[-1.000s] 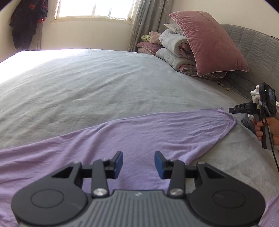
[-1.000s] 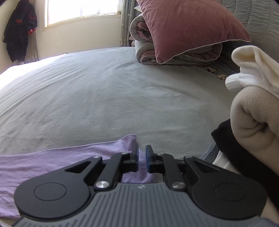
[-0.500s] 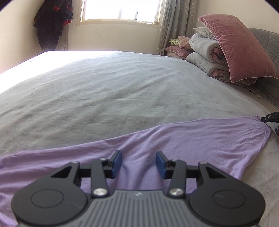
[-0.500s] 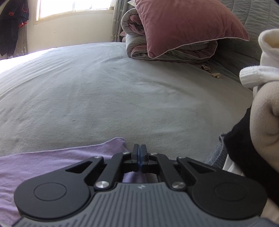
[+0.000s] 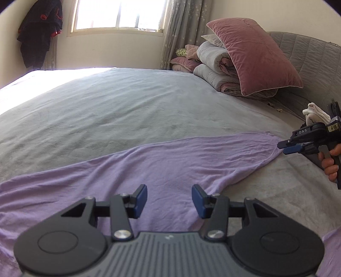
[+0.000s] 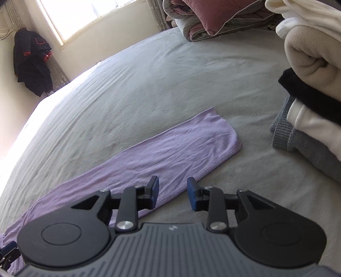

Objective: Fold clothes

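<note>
Your right gripper [image 6: 173, 192], pinched shut on the sleeve [image 6: 170, 147] end half a second ago, has let go and pulled back, both grippers' fingers now spread wide and empty, leaving the sleeve stretched flat on the bed [image 6: 149, 74], ready for folding.

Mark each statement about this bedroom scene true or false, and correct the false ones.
1. The right tool is clamped on the purple sleeve. False: its jaws stand open and hold nothing.
2. The left tool is open above the purple garment. True.
3. A stack of folded clothes sits right of the sleeve end. True.
4. The mauve pillow lies flat mid-bed. False: it leans on rolled quilts by the headboard.
5. A dark coat hangs beside the window. True.
</note>
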`<state>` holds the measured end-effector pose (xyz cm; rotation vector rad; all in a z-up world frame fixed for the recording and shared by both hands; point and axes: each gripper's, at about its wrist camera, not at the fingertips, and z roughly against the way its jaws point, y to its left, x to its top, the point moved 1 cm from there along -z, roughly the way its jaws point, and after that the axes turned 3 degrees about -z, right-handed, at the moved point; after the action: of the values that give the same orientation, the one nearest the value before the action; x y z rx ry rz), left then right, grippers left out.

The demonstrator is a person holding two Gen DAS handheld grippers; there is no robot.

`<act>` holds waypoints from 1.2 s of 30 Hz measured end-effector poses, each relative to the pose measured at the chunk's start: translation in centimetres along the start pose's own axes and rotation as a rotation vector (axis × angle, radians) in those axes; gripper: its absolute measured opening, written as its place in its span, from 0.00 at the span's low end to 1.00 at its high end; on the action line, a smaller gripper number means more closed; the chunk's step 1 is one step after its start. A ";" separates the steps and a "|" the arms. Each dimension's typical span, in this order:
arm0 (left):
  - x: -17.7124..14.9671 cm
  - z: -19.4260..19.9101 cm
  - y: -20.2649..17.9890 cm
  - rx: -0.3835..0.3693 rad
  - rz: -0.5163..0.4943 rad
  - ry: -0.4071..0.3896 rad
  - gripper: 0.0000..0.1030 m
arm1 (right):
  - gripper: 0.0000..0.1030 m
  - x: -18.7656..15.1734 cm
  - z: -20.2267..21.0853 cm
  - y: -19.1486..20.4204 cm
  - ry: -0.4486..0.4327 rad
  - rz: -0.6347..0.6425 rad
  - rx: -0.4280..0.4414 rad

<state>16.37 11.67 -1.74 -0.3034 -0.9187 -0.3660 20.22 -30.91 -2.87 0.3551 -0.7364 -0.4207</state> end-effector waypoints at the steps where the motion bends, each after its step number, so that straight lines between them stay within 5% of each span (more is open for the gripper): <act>1: -0.2 0.2 -0.2 -0.006 0.007 0.000 0.45 | 0.36 -0.7 0.3 0.3 0.023 -0.012 0.037; 9: -2.2 1.6 -2.0 -0.055 0.060 -0.001 0.44 | 0.36 -5.3 -0.8 3.2 0.148 -0.199 0.289; 22: -3.8 -0.7 -3.9 0.049 -0.088 0.038 0.44 | 0.36 -7.0 -3.7 6.7 0.108 -0.234 0.366; 27: -3.3 -1.5 -4.2 0.093 -0.138 0.042 0.29 | 0.36 -6.7 -3.8 7.2 0.081 -0.238 0.374; 31: -2.9 -1.5 -3.6 0.116 -0.102 0.041 0.03 | 0.13 -6.2 -3.8 7.7 0.074 -0.206 0.330; 36: -2.6 -0.1 -2.1 0.046 0.009 0.010 0.02 | 0.06 -5.3 -2.5 8.7 0.037 -0.142 0.288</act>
<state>14.07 10.16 -3.70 -0.2637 -0.9140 -0.3374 20.58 -20.46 -3.71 0.6869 -0.7393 -0.4409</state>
